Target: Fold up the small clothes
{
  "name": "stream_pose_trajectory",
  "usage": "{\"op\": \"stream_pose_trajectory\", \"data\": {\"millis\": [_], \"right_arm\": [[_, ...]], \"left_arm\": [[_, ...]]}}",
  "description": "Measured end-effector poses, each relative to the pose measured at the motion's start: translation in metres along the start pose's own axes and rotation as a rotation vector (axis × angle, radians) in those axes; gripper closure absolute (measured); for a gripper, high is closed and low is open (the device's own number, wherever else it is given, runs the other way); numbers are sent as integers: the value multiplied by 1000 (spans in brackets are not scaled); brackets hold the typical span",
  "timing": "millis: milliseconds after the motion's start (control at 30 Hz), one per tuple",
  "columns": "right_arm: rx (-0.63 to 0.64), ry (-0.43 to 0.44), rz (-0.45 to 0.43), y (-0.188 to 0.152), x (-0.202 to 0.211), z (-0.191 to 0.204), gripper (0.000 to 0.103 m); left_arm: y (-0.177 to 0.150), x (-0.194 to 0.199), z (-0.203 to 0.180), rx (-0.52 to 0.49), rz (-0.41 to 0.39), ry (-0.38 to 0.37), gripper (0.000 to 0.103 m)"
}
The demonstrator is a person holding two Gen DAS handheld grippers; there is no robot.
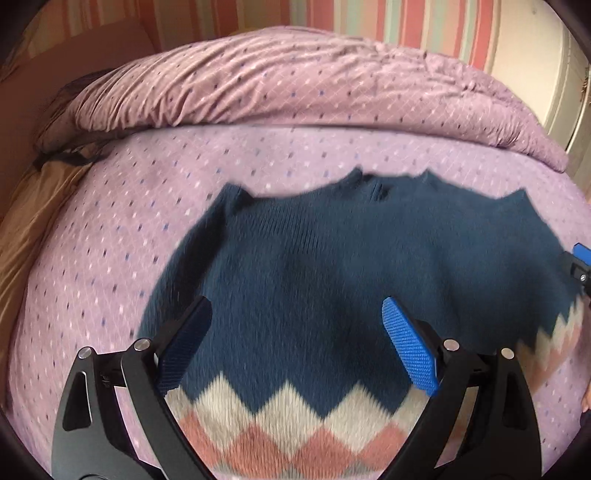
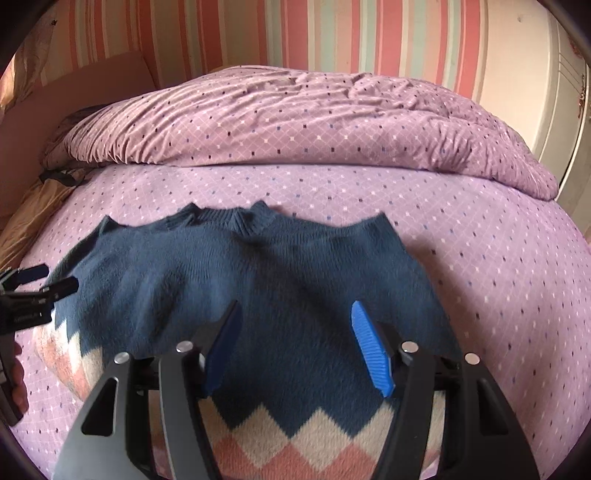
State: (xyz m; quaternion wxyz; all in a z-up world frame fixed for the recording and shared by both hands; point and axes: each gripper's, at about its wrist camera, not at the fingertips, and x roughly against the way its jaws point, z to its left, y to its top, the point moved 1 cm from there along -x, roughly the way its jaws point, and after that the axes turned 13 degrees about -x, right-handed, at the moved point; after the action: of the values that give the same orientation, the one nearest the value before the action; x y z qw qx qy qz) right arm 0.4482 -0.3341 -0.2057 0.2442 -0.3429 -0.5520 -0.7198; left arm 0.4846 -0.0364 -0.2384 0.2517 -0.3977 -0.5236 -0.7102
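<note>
A small knitted sweater (image 1: 314, 273) (image 2: 229, 280) lies flat on the purple bed sheet (image 1: 122, 236) (image 2: 498, 280), navy blue with a white and pink zigzag band at its near hem and its neck at the far side. My left gripper (image 1: 297, 314) hovers over the left half of the sweater, jaws wide apart, nothing between the blue pads (image 1: 410, 350). My right gripper (image 2: 295, 314) hangs over the right half, also open and empty. Each gripper shows at the edge of the other's view: the right gripper (image 1: 580, 266) and the left gripper (image 2: 48, 280).
A rumpled purple duvet (image 1: 295, 85) (image 2: 314, 122) is heaped across the far side of the bed. A tan pillow (image 1: 22, 229) lies at the left edge. Striped wallpaper (image 2: 295, 33) and a white door (image 2: 569, 74) stand behind. A hand (image 2: 18, 384) shows at the left.
</note>
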Motion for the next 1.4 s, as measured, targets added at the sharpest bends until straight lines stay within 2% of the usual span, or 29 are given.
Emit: {"op": "stream_pose_trajectory", "data": {"millis": [167,300,467,900,1033,1167,1233,1367,1400], "right_arm": [[-7,-43,51,-24,-13,-10,43],[-22,-68,83,-36,-27,-21,54],[-10,-83,89,-45,-35,-22,54],[-26,-62,67,-54,-43,-28,49],[-23,-44,73,-52,-41,-30,48],[-13,-28,89,-49,-37,-31,47],[-20,-24,80,-44,-28,-33,39],[-66,-29,41,-34,-1,-53,38],[-82,-29,38,-33,4,-60,32]], "left_arm": [[-31,-15,-5,12,69,0,10],[-40,-22,-6,6,77,13,9],[-44,-29,-9,-4,71,36,3],[-43,-22,-11,4,64,42,3],[-38,-3,-21,32,61,-2,3],[-28,18,-53,22,24,-45,3],[-24,20,-67,23,17,-72,3],[-15,12,-90,39,20,-133,3],[-13,11,-94,36,18,-138,3]]}}
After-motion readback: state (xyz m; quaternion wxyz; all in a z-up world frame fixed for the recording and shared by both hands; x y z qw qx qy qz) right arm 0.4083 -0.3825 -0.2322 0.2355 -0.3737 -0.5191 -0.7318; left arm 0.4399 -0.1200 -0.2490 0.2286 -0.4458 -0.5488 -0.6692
